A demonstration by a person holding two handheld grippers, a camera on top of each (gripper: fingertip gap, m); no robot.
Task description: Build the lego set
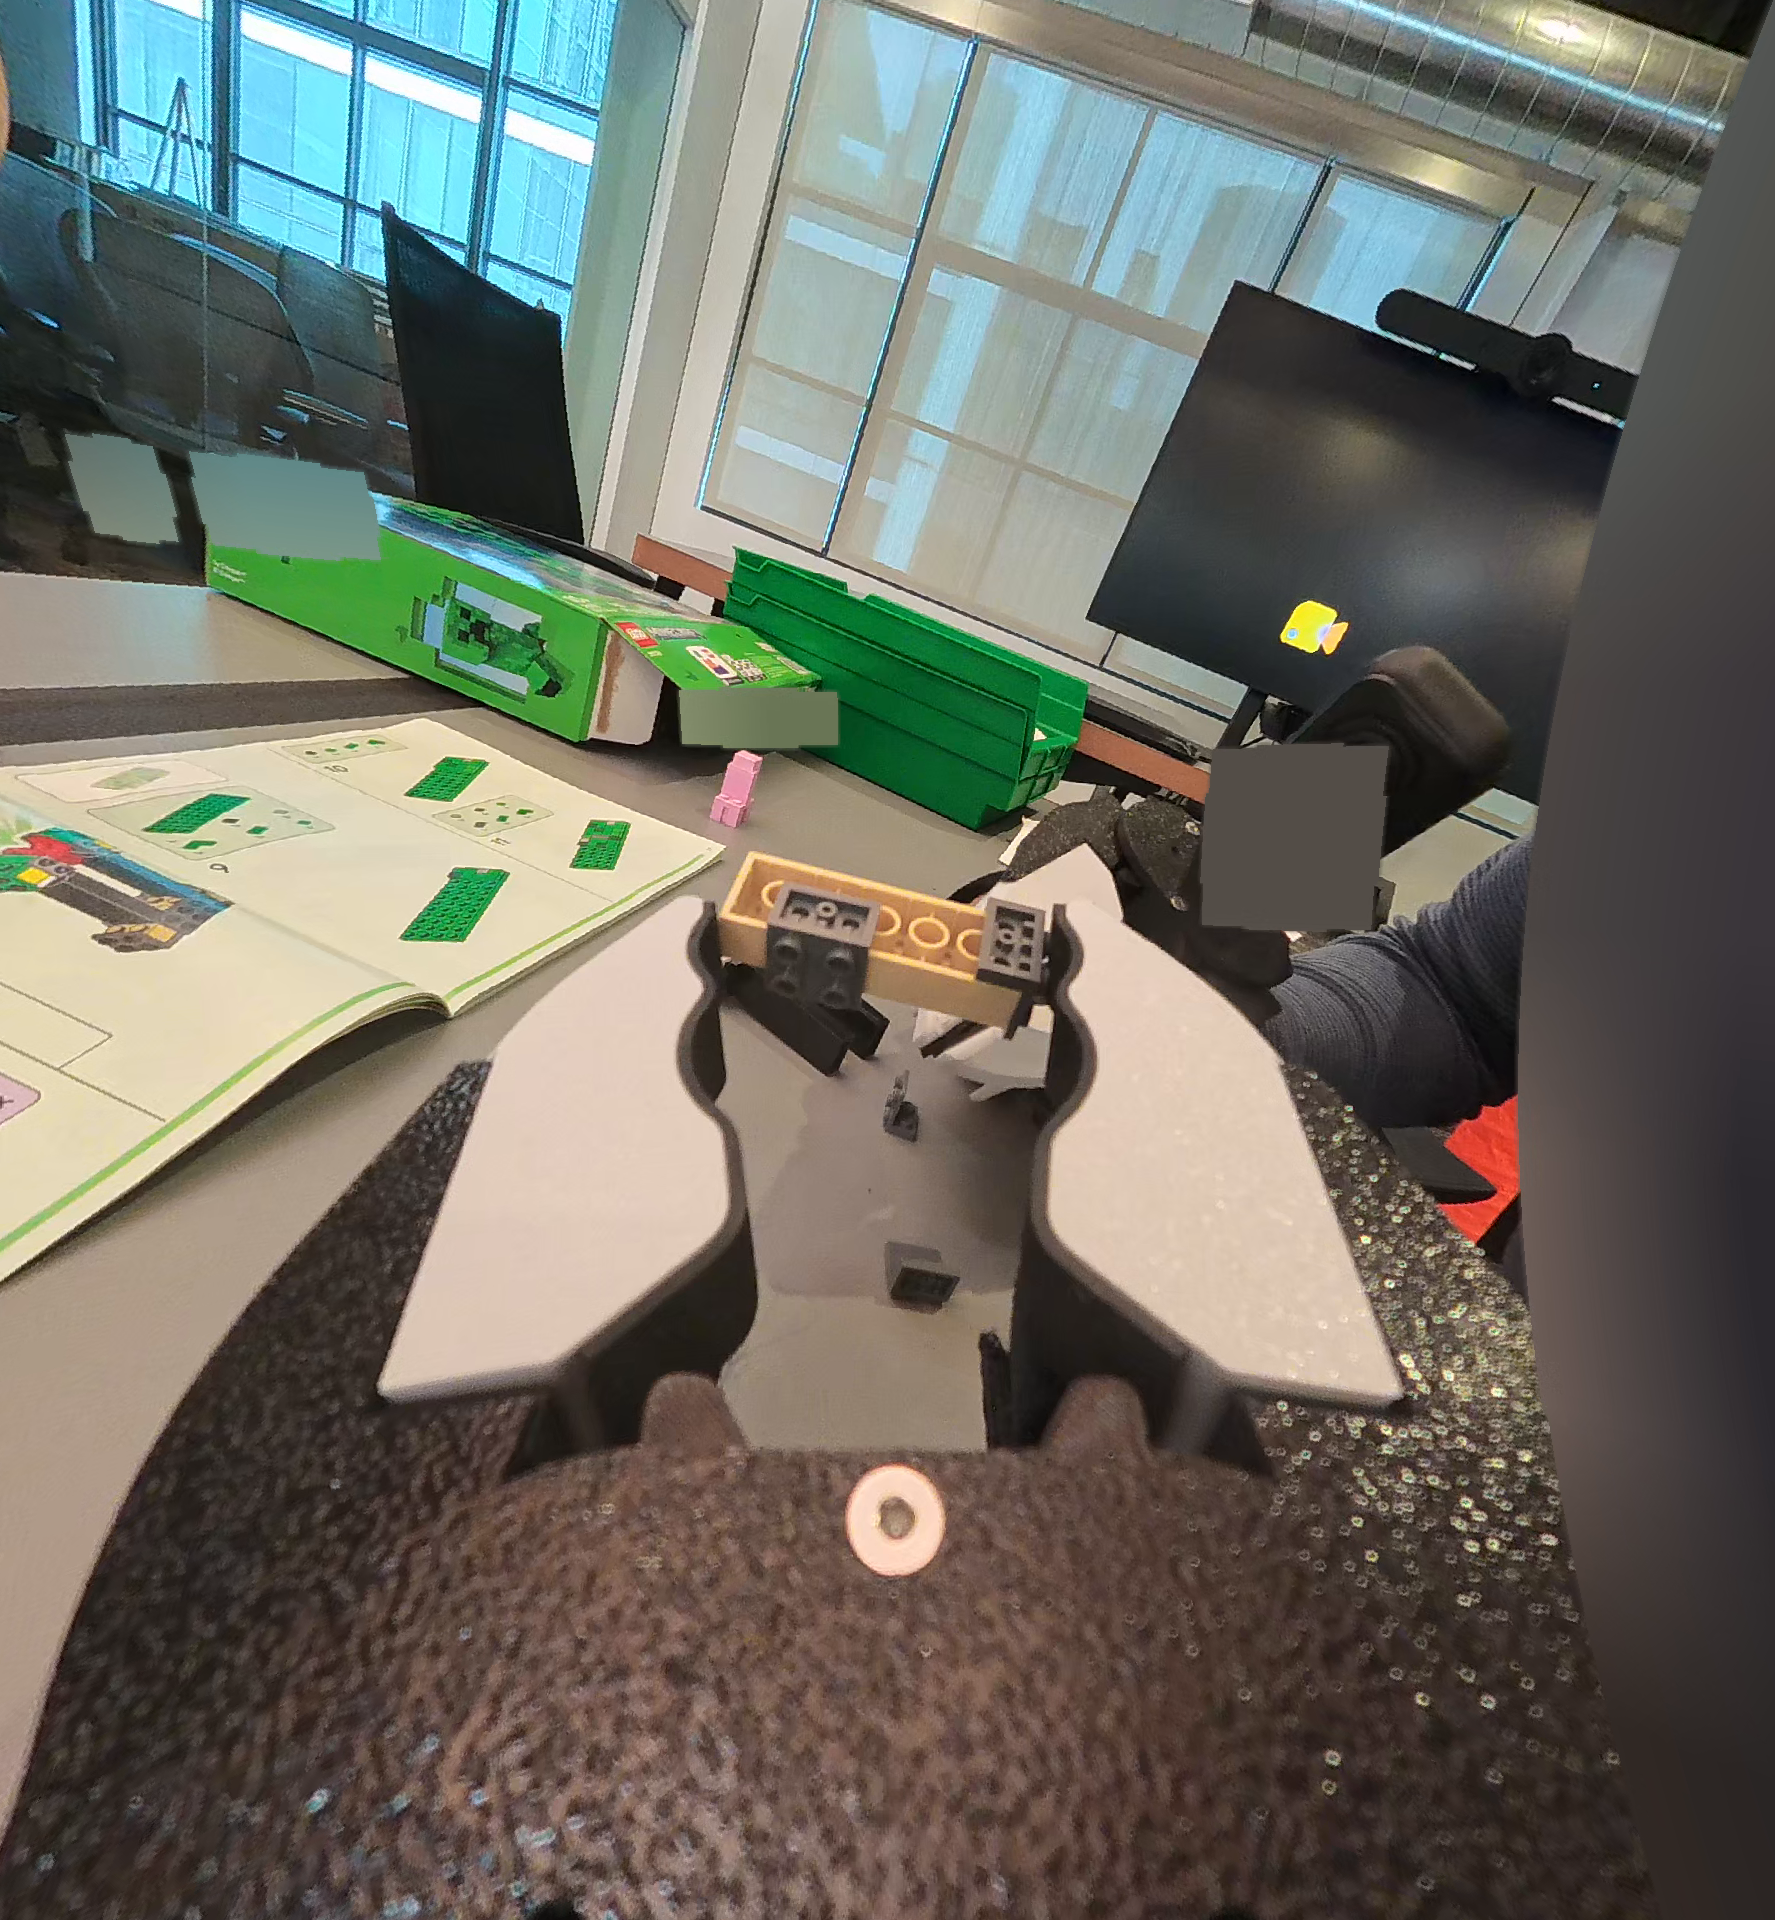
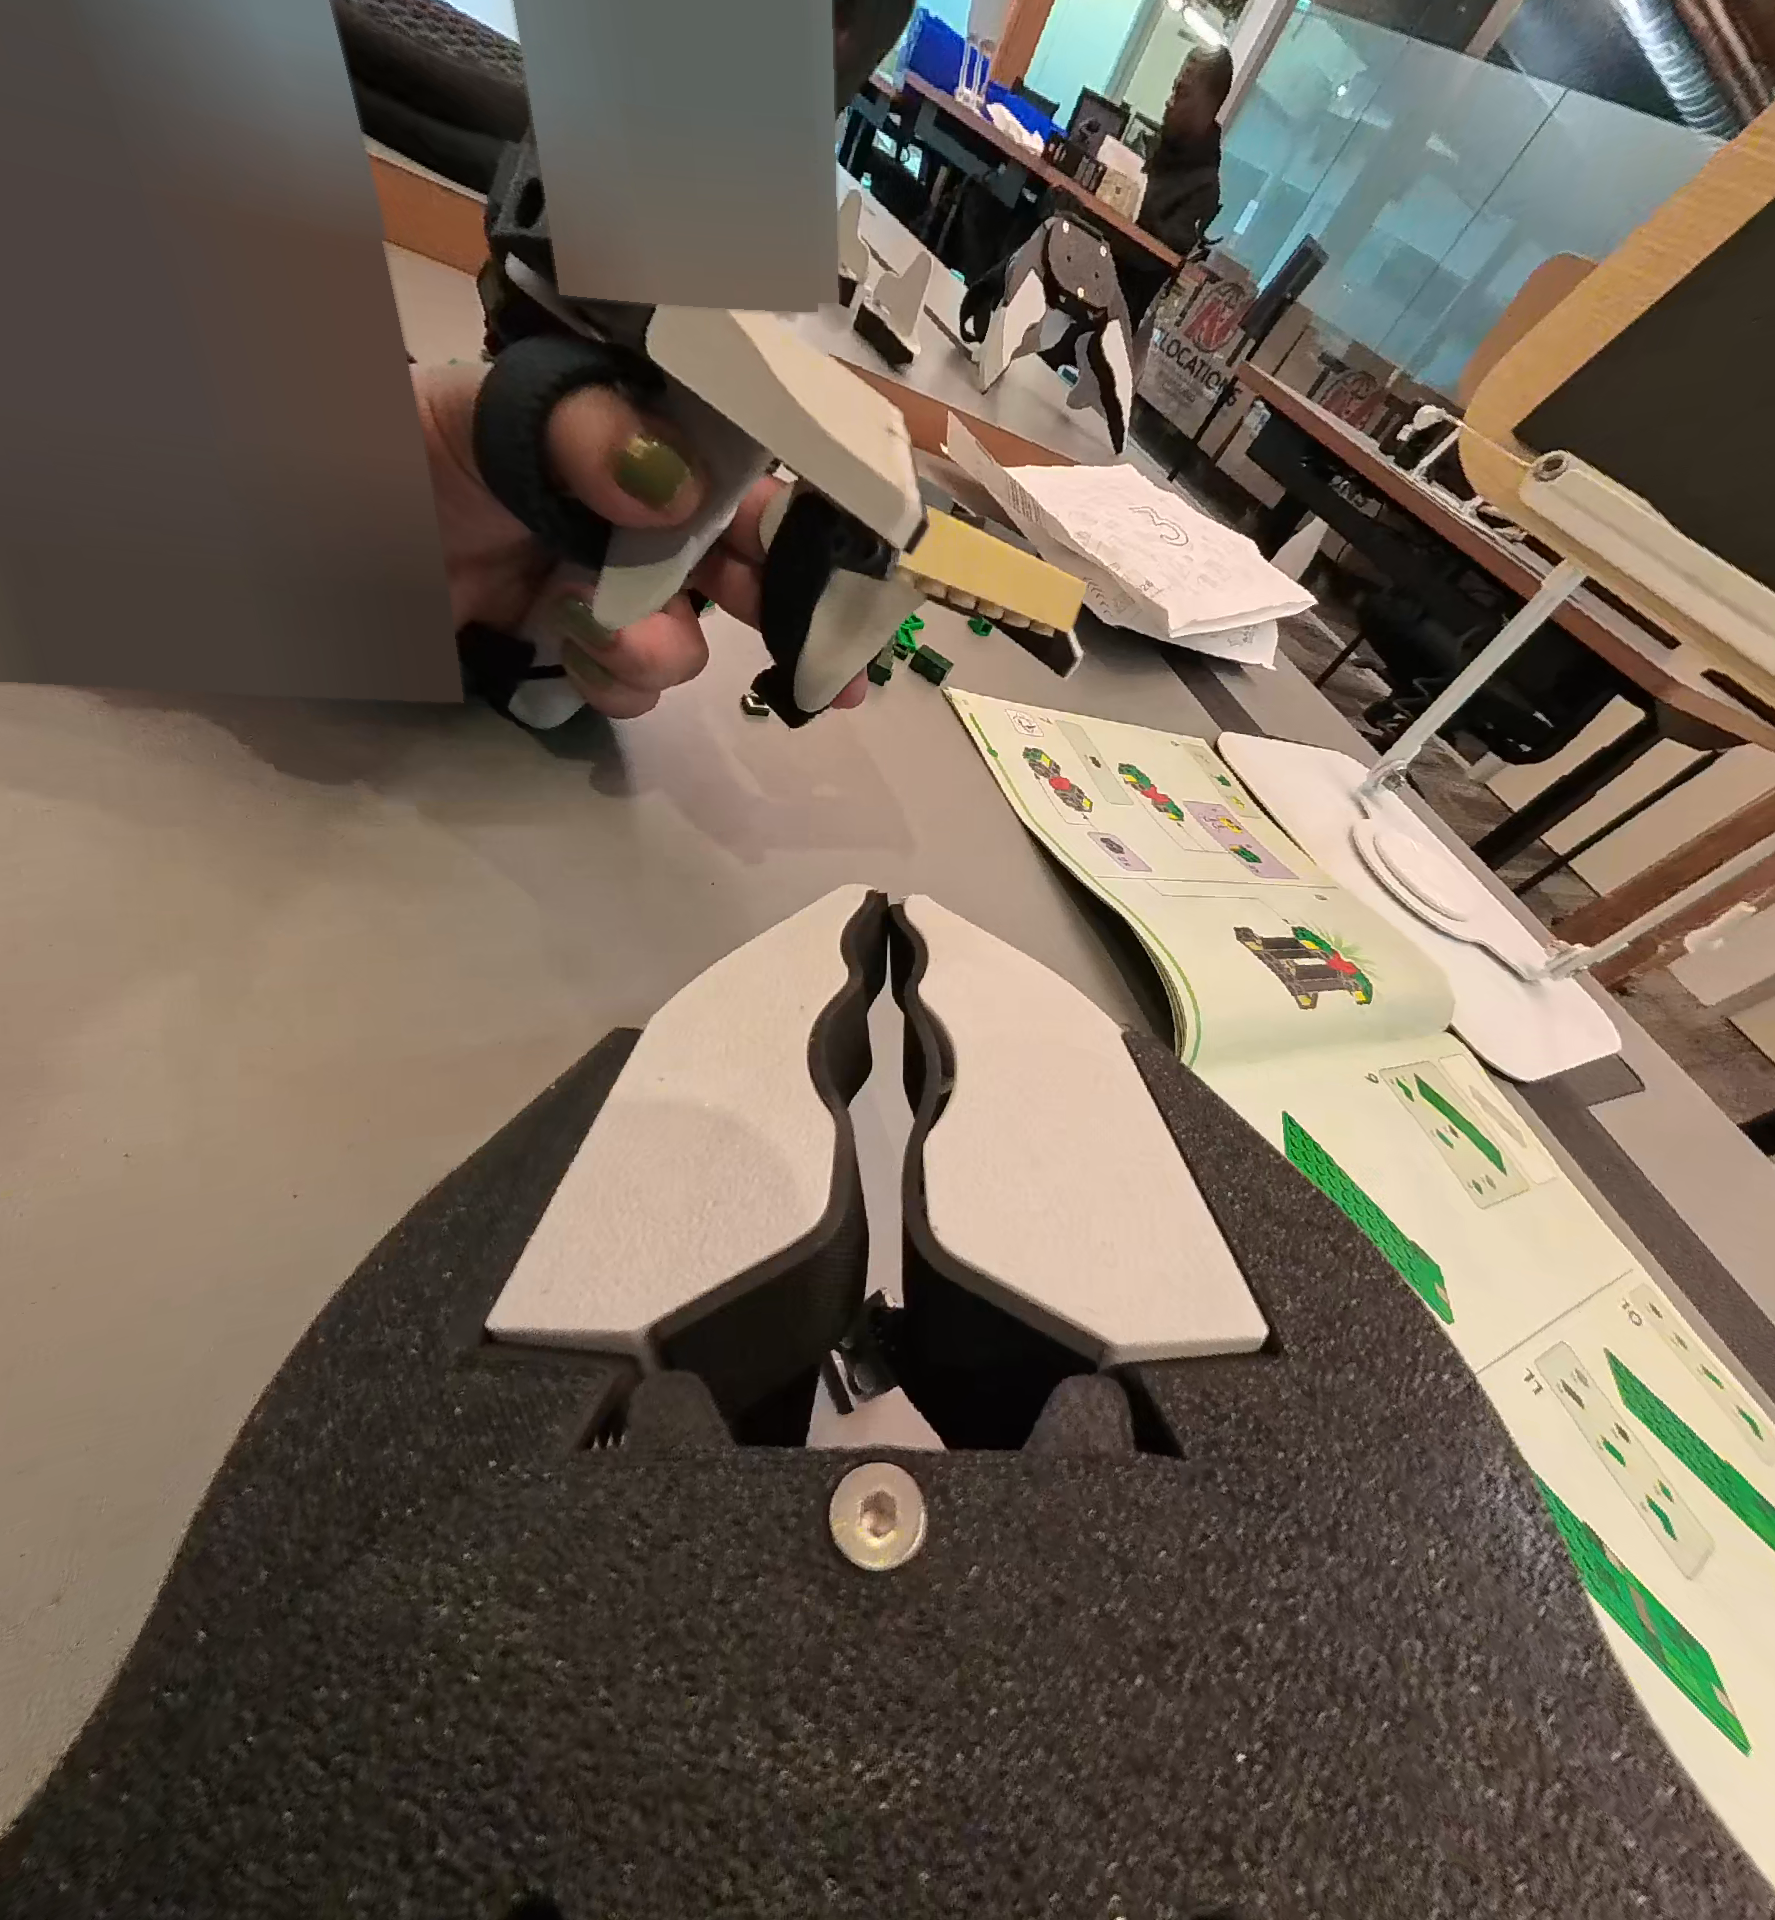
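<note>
A: What is surrounding the grey desk (image 1: 187,634)?

B: An office with big windows and a dark screen (image 1: 1350,499). A green box (image 1: 509,623) is lying toward the far edge.

A: And the grippers?

B: The left gripper (image 1: 878,935) is clamping a tan brick (image 1: 904,935) carrying dark grey pieces, lifted above the desk. Only the right view is showing the hand (image 2: 550,551) gripping it, and the right gripper (image 2: 888,914) pinched nearly closed, holding nothing, beside the open instruction booklet (image 2: 1278,997).

In the right wrist view we see bare bench (image 2: 239,935) across the left and centre, open for passing. The open instruction booklet (image 2: 1309,997) fills the right, and the left gripper (image 2: 862,540) with its tan brick (image 2: 997,577) hangs above the upper centre, small green bricks (image 2: 924,657) beneath it.
</note>
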